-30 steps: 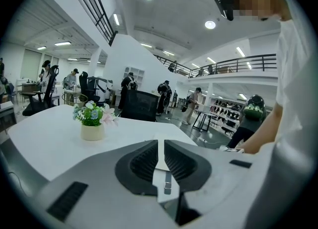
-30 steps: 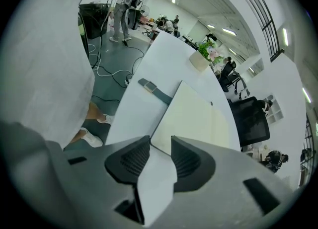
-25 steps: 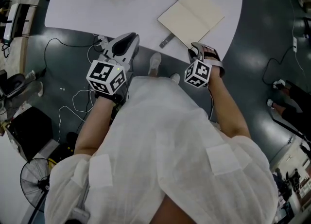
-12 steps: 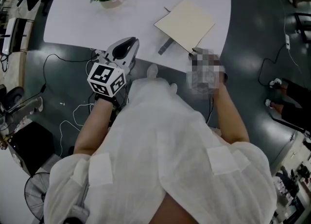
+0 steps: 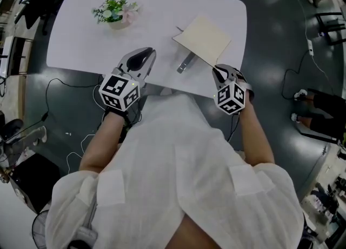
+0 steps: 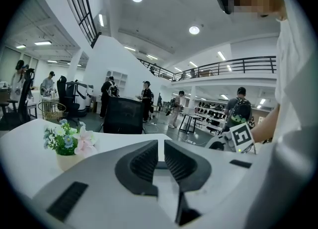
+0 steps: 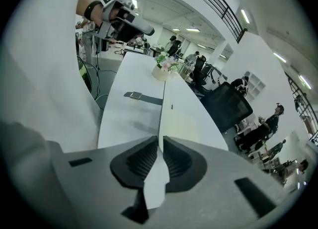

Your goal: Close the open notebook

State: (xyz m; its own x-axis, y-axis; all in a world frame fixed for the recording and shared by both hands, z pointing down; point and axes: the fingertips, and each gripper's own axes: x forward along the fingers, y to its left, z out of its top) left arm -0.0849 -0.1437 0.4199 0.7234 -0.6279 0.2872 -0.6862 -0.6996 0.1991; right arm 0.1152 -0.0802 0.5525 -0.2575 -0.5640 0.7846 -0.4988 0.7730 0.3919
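The cream notebook (image 5: pixel 203 38) lies on the white table (image 5: pixel 81 32), right of centre. My right gripper (image 5: pixel 216 69) is at its near right corner. In the right gripper view the jaws have just been closing, and a thin cover or page edge of the notebook (image 7: pixel 184 121) runs between the pads of my right gripper (image 7: pixel 160 146), which pinch it. My left gripper (image 5: pixel 145 53) hovers over the table's near edge, left of the notebook. In the left gripper view, my left gripper (image 6: pixel 160 148) shows only a thin slit between its pads, with nothing in it.
A grey strap with a buckle (image 5: pixel 184 62) lies at the notebook's near left side, and the strap (image 7: pixel 142 97) also shows in the right gripper view. A small flower pot (image 5: pixel 115 11) stands at the table's far left. Cables trail on the dark floor. People and chairs are in the background.
My right gripper rose to the notebook's near corner and shut on its edge; the notebook now looks narrower. My left gripper moved up over the table's near edge.
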